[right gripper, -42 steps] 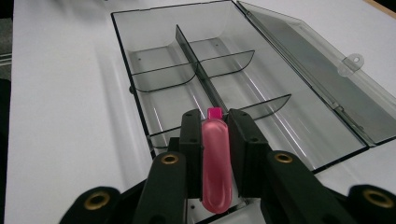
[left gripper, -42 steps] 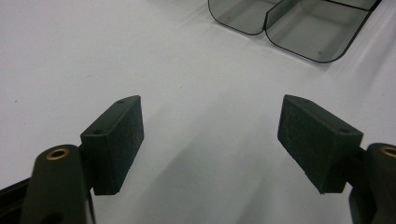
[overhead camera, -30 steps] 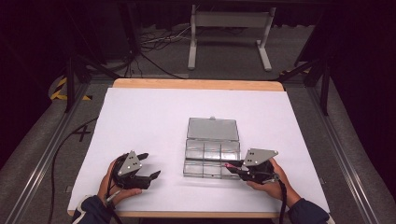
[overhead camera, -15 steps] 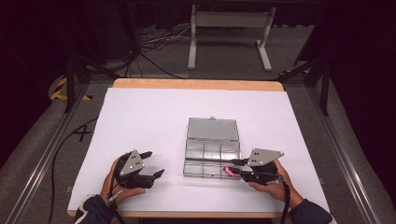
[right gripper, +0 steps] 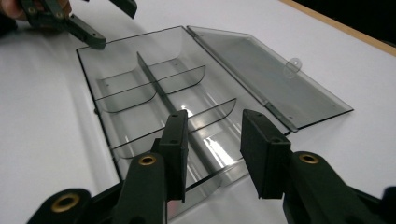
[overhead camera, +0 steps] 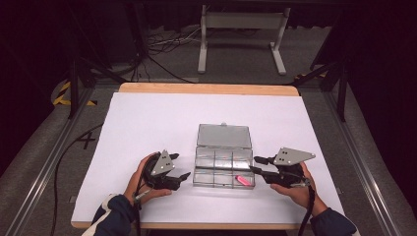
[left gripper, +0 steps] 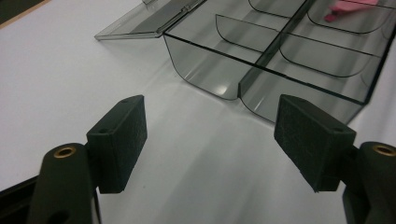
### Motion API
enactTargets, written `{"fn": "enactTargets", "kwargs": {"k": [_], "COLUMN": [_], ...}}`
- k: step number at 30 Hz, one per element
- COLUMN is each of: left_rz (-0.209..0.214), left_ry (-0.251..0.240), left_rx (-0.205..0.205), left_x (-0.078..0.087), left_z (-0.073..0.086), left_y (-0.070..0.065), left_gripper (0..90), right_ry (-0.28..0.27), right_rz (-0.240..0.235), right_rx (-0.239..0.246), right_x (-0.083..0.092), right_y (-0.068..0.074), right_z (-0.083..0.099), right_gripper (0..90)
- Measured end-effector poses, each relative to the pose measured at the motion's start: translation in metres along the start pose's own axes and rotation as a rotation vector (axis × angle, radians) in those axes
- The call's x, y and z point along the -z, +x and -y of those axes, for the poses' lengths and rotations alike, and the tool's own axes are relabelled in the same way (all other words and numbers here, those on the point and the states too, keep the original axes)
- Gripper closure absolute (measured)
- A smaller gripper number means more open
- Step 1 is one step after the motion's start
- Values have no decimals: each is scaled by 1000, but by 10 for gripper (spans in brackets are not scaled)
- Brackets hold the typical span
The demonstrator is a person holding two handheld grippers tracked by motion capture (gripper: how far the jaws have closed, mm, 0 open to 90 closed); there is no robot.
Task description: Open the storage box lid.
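While one clear compartment box [overhead camera: 224,167] lies open at the centre of the white surface [overhead camera: 147,123], the high view counts two tools: the left hand-held gripper [overhead camera: 183,169] at the box's 9 o'clock, jaws apart and empty, and the right hand-held gripper [overhead camera: 255,164] at its 3 o'clock, jaws just opening with nothing between them. One pink piece [overhead camera: 242,180] lies in the near right compartment. Bare paper runs wide toward 12 o'clock.

From the left gripper view, the released pads [left gripper: 121,140] frame the box's near wall [left gripper: 299,95]; the pink piece [left gripper: 348,9] sits at 1 o'clock.

From the right gripper view, the parted jaws hover over six compartments, lid [right gripper: 271,77] flat at 1 o'clock.
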State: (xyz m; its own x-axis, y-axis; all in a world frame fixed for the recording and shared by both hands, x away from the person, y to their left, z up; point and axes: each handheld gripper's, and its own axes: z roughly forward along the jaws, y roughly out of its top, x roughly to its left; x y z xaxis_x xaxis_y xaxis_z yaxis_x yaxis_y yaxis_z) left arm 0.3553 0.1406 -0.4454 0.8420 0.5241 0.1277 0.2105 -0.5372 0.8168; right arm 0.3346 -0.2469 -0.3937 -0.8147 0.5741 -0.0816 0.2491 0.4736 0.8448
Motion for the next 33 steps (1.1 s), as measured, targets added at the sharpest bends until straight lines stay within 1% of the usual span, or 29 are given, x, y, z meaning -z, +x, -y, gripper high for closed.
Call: {"fn": "enactTargets", "kwargs": {"k": [1, 4, 6, 8, 10, 11, 12, 15, 17, 19, 20, 21, 23, 24, 26, 28, 30, 31, 32, 33], "left_rz": [0, 7, 3, 6, 14, 15, 16, 19, 24, 18, 19, 19, 18, 18, 15, 16, 19, 17, 17, 20], "left_ry": [-3, 10, 15, 18, 12, 12, 12, 10, 10, 10, 10, 10, 13, 14, 19, 18, 16, 16, 15, 16], "left_rx": [2, -8, -9, -8, 0, 0, 0, -2, -1, -10, -10, -10, -13, -12, -14, -15, -8, -8, -8, -7], "left_x": [-3, -8, -10, -11, -11, -11, -11, -11, -11, -11, -11, -11, -12, -12, -12, -12, -12, -12, -12, -12], "left_z": [-1, -2, -2, -2, -1, -1, -1, -1, -1, -1, -1, -1, -1, -1, -1, -1, -1, -1, -1, -1], "left_y": [0, 0, -1, 0, 0, 1, 1, 1, 1, 1, 1, 1, 1, 1, 1, 0, 1, 1, 1, 1], "left_gripper": [264, 267, 268, 275, 276, 276, 276, 276, 280, 277, 278, 276, 267, 269, 269, 274, 270, 264, 265, 265], "right_ry": [0, -14, -16, -4, 11, 14, 11, 25, 47, 65, 73, 73, 85, 93, 97, 105, 112, 108, 105, 113], "right_rz": [10, 34, 59, 48, 67, 76, 72, 71, 59, 52, 54, 54, 48, 53, 40, 40, 55, 52, 36, 36], "right_rx": [-9, -44, -80, -119, -140, -162, -184, -219, -234, -257, -259, -259, -282, -291, -325, -344, -363, -376, -389, -397], "right_x": [0, 1, 0, -1, -4, -6, -8, -16, -26, -36, -39, -39, -50, -54, -62, -67, -69, -70, -72, -73], "right_y": [-3, -14, -24, -34, -44, -49, -54, -65, -70, -73, -75, -75, -78, -80, -84, -87, -90, -92, -94, -95], "right_z": [-1, -2, -2, -2, -2, -2, -2, -5, -7, -9, -9, -9, -9, -9, -8, -7, -6, -6, -5, -4], "right_gripper": [609, 577, 566, 560, 554, 551, 547, 545, 542, 539, 540, 540, 548, 549, 556, 556, 556, 558, 558, 556]}}
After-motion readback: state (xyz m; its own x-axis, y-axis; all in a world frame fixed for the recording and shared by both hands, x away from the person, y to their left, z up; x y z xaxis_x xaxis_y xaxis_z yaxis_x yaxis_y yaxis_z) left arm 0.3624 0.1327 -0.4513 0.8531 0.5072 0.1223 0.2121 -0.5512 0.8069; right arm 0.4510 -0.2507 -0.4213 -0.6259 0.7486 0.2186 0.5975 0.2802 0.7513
